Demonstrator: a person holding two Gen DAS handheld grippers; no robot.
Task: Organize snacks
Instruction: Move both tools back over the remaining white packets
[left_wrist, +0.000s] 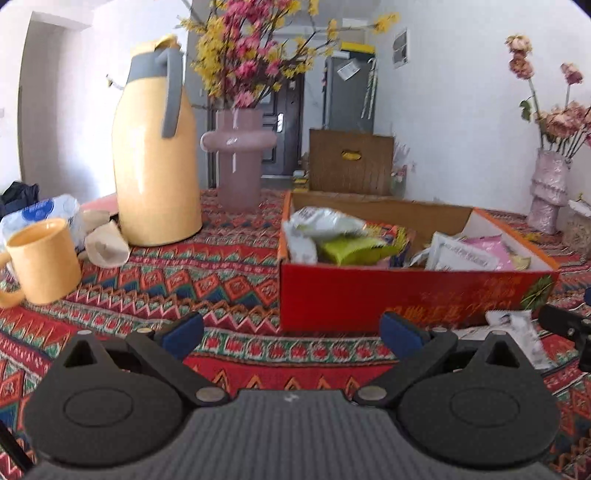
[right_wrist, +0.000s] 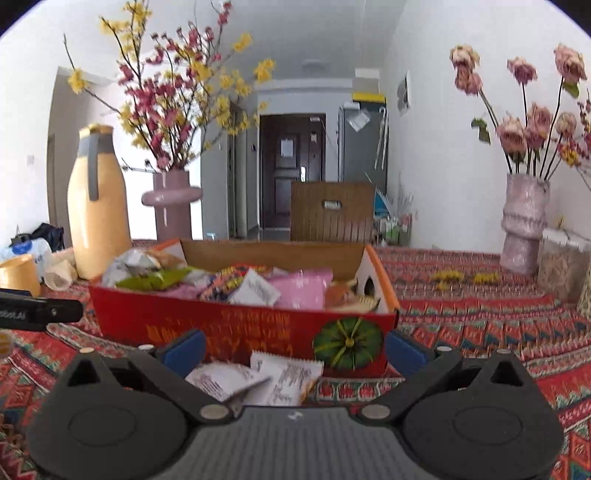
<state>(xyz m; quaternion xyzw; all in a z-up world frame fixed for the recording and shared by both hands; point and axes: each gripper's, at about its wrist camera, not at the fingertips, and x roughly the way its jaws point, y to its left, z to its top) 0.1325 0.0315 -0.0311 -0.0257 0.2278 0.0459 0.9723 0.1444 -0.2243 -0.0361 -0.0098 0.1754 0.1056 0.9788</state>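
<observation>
Right claw (right_wrist: 293, 349) open over white packets (right_wrist: 258, 380) before red box (right_wrist: 236, 325); left claw (left_wrist: 291, 332) open, empty. Lower squarely, pinch one packet only.

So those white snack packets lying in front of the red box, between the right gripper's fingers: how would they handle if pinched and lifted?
The white snack packets look like thin, flat sachets, so probably light and floppy, likely to droop from a pinch. They overlap, so the open right gripper might drag two together. Their film looks smooth, possibly slippery, and lying flat on the tablecloth may make an edge hard to catch.
</observation>
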